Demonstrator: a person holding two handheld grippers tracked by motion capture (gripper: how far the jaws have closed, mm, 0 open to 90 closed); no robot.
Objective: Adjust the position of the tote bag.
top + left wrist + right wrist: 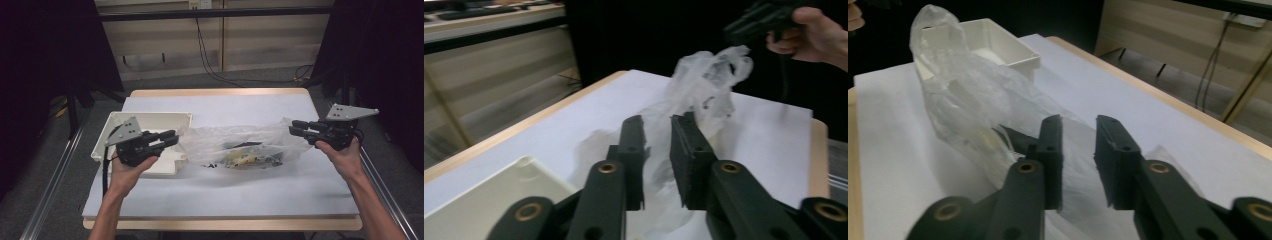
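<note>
1. Tray [150,120], white and shallow, sits at the table's left, just behind the left gripper [170,138], whose jaws pinch the left end of the bag [240,145].
2. Bag: clear, crinkled plastic with small dark and yellowish items inside, stretched mid-table.
3. Right gripper [295,127] clamps its right end; both ends appear lifted, so next probably carry it trayward, keeping tension.

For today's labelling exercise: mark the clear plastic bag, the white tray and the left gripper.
clear plastic bag [240,145], high view, middle of the crumpled film.
white tray [150,116], high view, far rim.
left gripper [172,138], high view, between its fingertips.
</note>
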